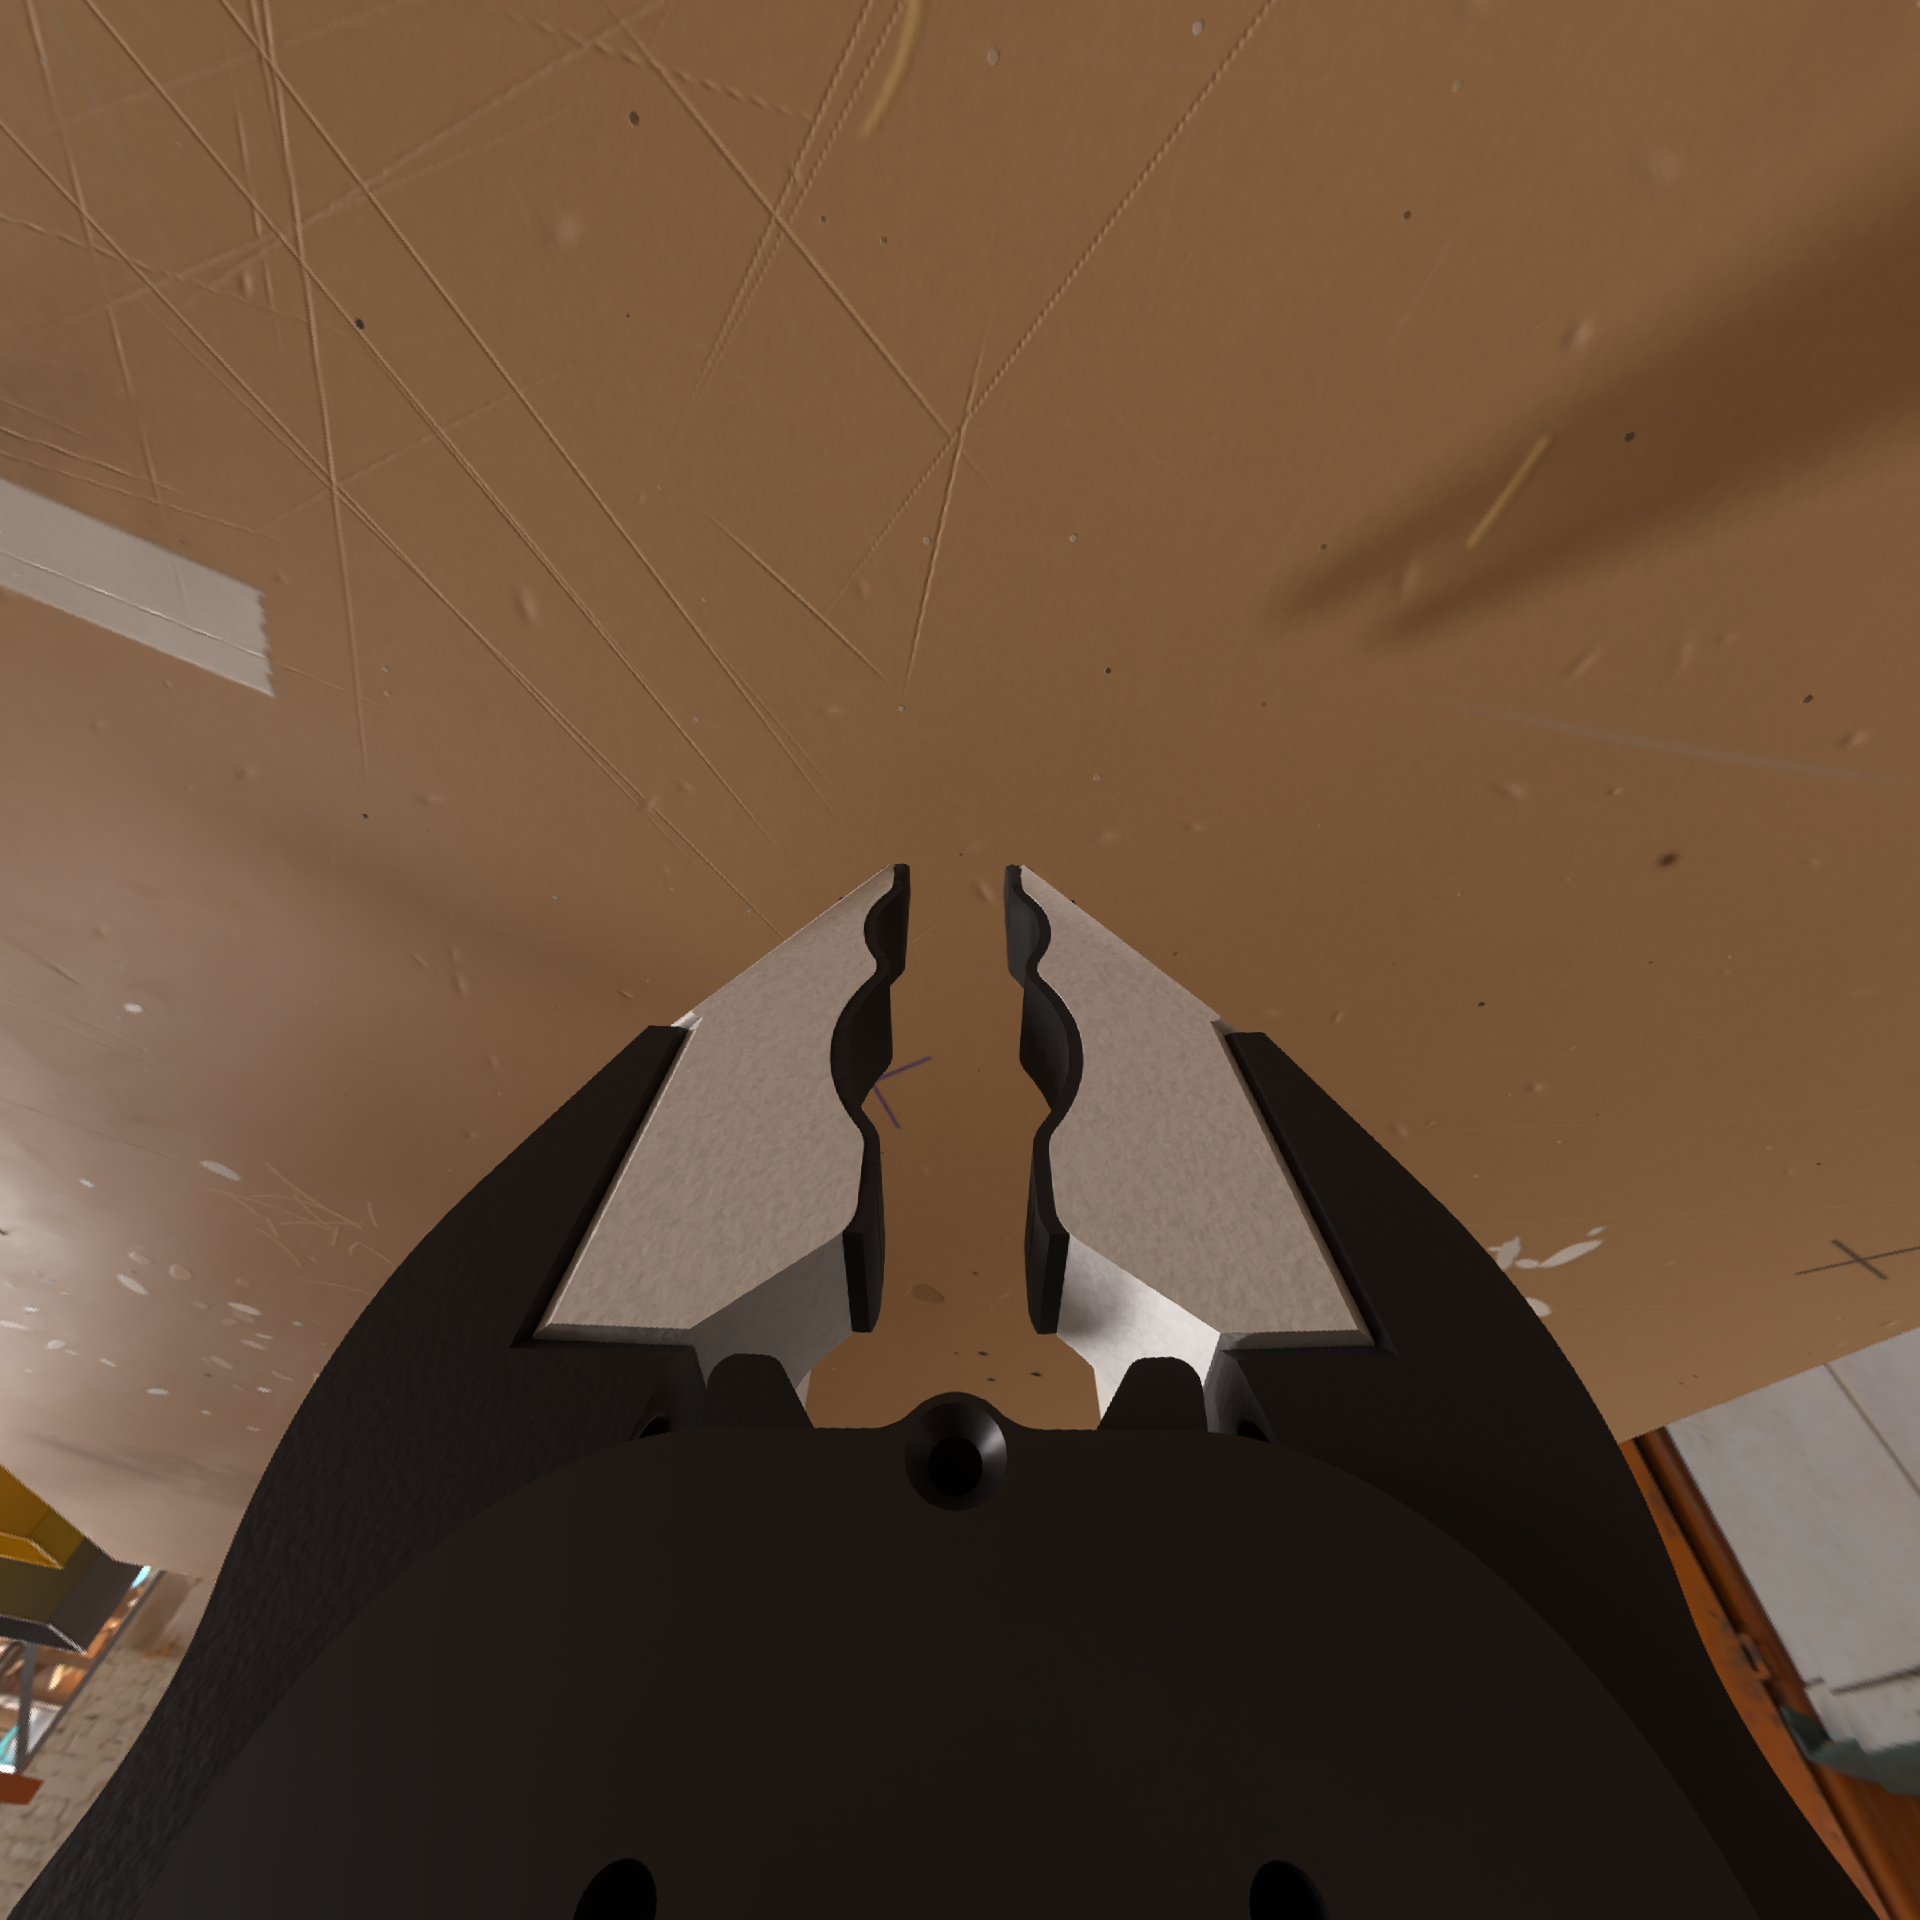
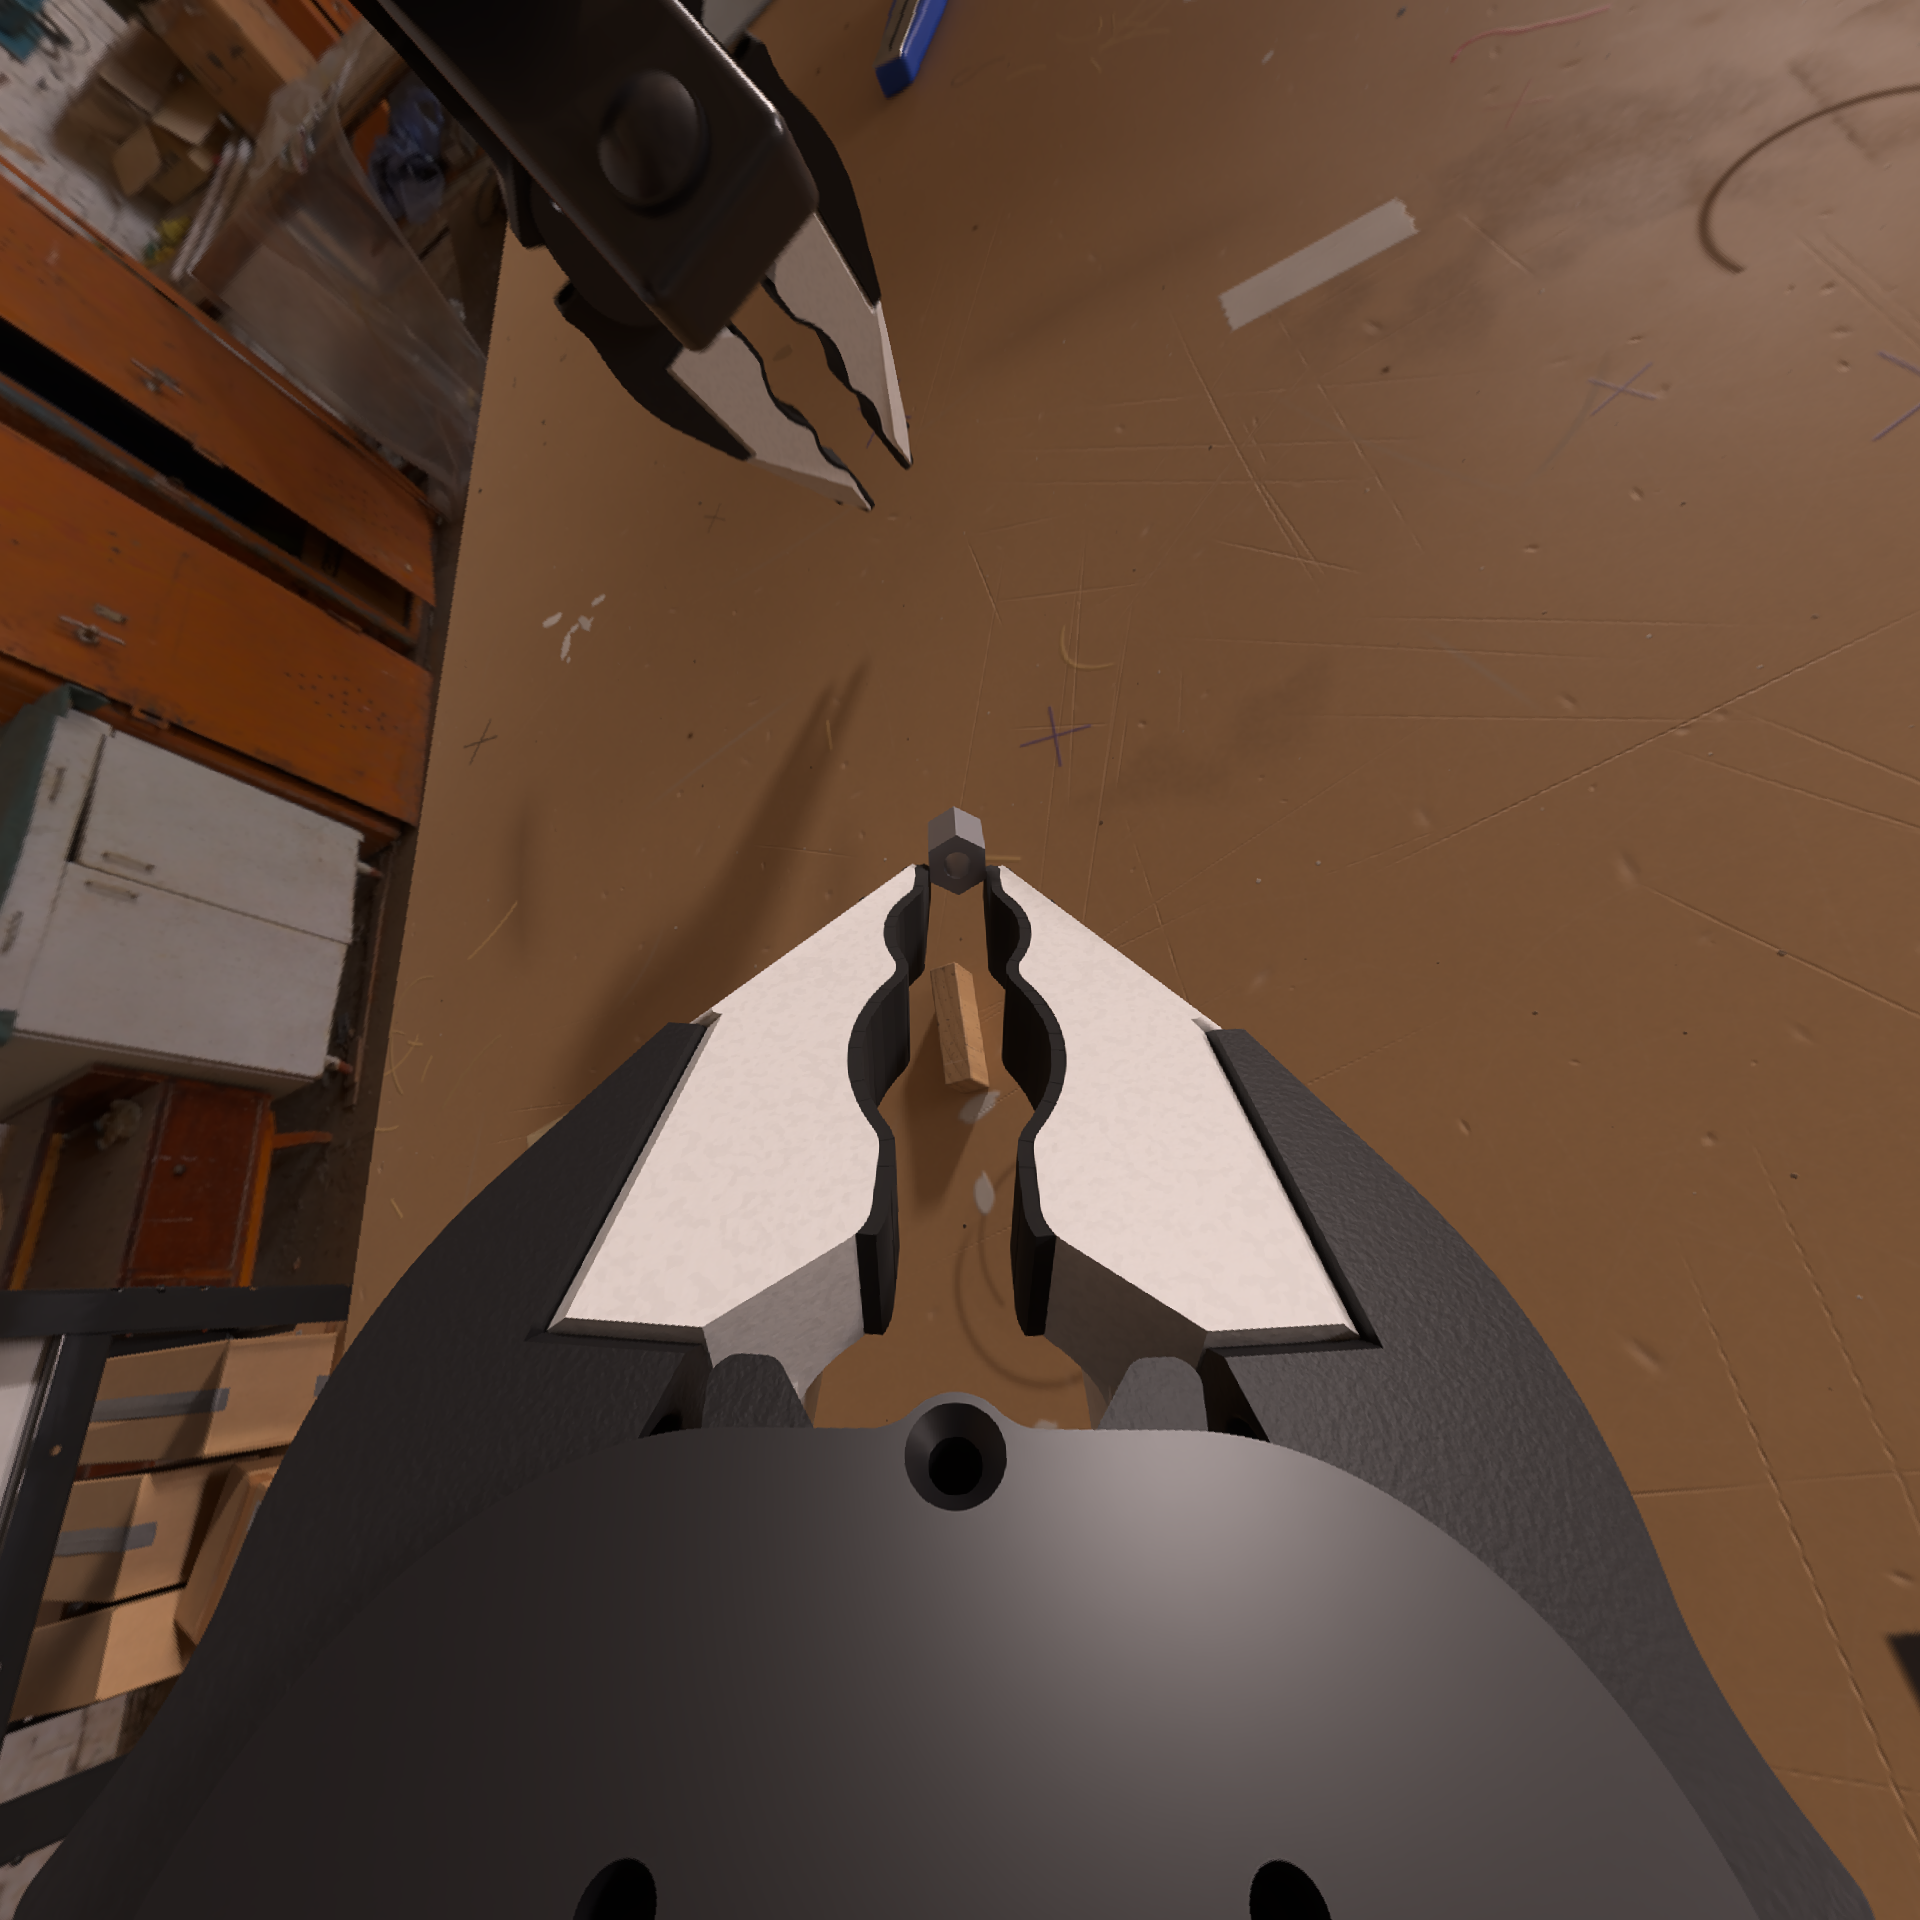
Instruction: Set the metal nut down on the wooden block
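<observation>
Two grippers over scratched brown tabletop [image 2: 1351, 727]. Right gripper [image 2: 957, 871] pinches metal nut [image 2: 956, 854] at very fingertips, held in air. Wooden block [image 2: 960, 1024] lies on table below, seen through gap between fingers — nut not touching it. Left gripper [image 1: 957, 871] empty, fingers slightly apart; in right wrist view it hangs well apart at upper left [image 2: 888, 480]. Strip of pale tape [image 2: 1317, 262] farther off.

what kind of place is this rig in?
Most likely a workshop. The brown worktop is scratched and pen-marked with a strip of tape on it; beside it stand worn orange drawers and cardboard boxes.
</observation>
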### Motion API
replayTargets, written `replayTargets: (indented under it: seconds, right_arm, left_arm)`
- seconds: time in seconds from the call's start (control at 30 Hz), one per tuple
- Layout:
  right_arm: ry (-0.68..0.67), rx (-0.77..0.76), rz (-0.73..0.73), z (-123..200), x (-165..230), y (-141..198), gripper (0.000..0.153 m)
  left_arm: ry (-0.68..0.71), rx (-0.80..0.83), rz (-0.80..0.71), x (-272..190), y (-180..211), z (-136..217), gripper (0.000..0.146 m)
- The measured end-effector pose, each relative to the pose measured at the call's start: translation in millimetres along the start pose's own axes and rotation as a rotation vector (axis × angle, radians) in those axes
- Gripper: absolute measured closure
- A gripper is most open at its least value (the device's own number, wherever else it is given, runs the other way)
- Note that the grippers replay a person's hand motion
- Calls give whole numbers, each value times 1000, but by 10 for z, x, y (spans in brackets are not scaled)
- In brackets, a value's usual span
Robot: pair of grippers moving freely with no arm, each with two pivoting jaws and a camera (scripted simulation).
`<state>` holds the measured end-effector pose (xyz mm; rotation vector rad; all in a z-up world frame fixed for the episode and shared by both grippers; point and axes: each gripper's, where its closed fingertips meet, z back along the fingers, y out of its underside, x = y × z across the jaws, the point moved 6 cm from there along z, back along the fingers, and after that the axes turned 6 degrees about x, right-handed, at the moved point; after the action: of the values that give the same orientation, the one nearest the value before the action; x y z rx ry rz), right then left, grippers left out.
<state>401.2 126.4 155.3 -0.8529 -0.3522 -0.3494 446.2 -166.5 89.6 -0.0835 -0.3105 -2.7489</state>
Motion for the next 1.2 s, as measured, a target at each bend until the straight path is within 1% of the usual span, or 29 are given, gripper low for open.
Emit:
replayTargets:
  seconds: [0.13, 0.27, 0.37, 0.43, 0.5, 0.6, 0.7, 0.8, 0.93, 1.07, 1.2]
  right_arm:
    - [-3, -29, 16, 68, 11, -20, 143]
    - [-1, -46, 23, 112, 21, -36, 143]
    - [2, -45, 24, 127, 16, -34, 143]
    - [1, -45, 24, 131, 14, -34, 143]
    - [-3, -45, 24, 129, 15, -33, 143]
    - [1, -40, 30, 126, 11, -29, 143]
    - [-1, -44, 26, 144, 6, -21, 143]
    - [0, -55, 25, 188, -4, -18, 143]
    - [-4, -66, 14, 236, -34, 0, 143]
    - [-11, 4, 3, 207, -37, 87, 143]
    - [55, 164, 47, 79, 60, 167, 143]
  left_arm:
    - [2, 7, -15, 17, -15, -69, 124]
    - [-23, 25, -46, 42, 1, -137, 128]
    - [20, 27, -15, 55, 8, -188, 129]
    - [20, 8, -3, 76, 10, -172, 130]
    - [8, -10, -11, 81, 9, -155, 128]
    - [39, -20, -38, 41, -1, -172, 128]
    - [43, -9, -77, 1, -10, -188, 135]
    - [81, -5, -62, -16, -4, -192, 145]
    - [96, -4, -42, -19, 0, -192, 146]
    - [102, -18, 0, -42, 23, -167, 146]
    - [97, -97, 46, -94, 71, 19, 146]
